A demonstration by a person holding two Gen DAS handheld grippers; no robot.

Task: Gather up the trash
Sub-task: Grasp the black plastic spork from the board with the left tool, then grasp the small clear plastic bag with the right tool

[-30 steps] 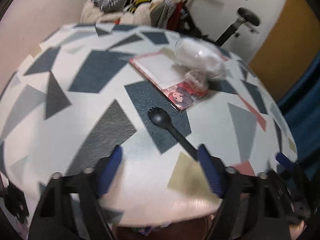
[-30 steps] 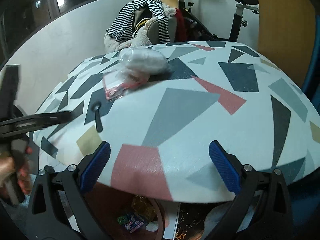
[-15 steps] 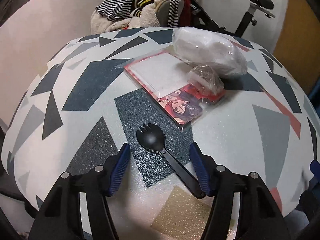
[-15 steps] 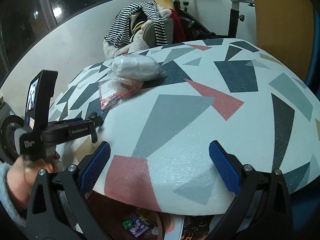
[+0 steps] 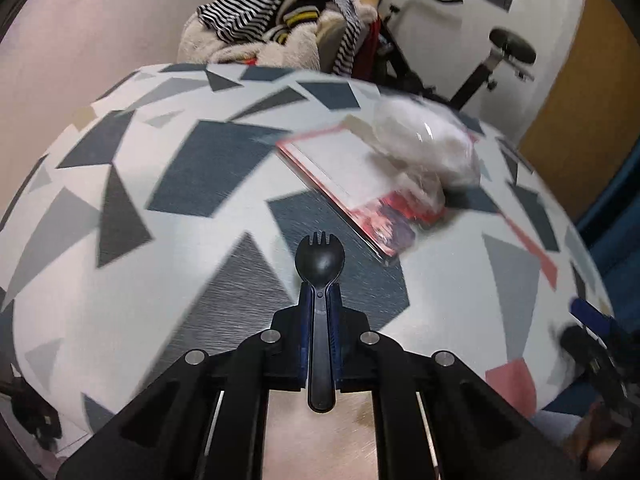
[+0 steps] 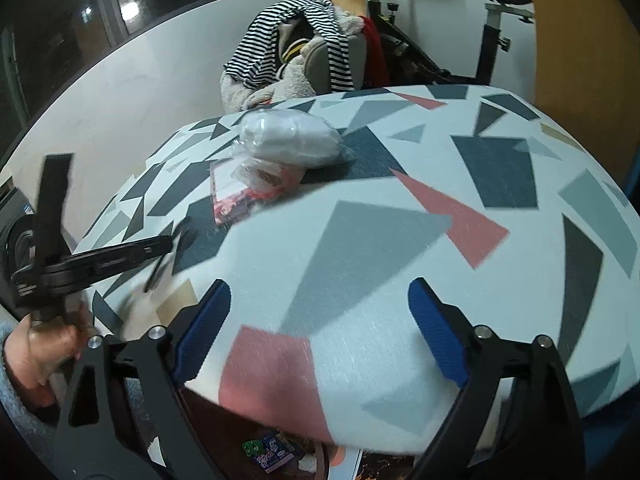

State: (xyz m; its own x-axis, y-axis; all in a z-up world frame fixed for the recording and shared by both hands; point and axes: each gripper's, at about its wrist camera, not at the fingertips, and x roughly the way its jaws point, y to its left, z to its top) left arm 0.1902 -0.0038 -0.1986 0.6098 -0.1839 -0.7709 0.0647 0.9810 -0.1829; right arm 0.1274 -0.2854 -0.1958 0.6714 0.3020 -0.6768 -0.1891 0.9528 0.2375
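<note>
**Spork caught in our left gripper**

Our left gripper (image 5: pixel 320 300) has just closed and now clamps the handle of the black spork (image 5: pixel 320 258) over the patterned table (image 5: pixel 120 280). First trash secured. Our right gripper (image 6: pixel 320 320), jaws narrowing slightly, hangs empty; the plastic bag (image 6: pixel 290 140) remains.

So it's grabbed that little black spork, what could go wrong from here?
The left gripper has just closed on the spork, pinching only the thin handle. The head sticks out in front, so it might swivel or slip out when lifted. The red packet and clear bag lie close ahead; a forward sweep could nudge them. The right gripper hangs open at the table's near edge and might bump it.
</note>
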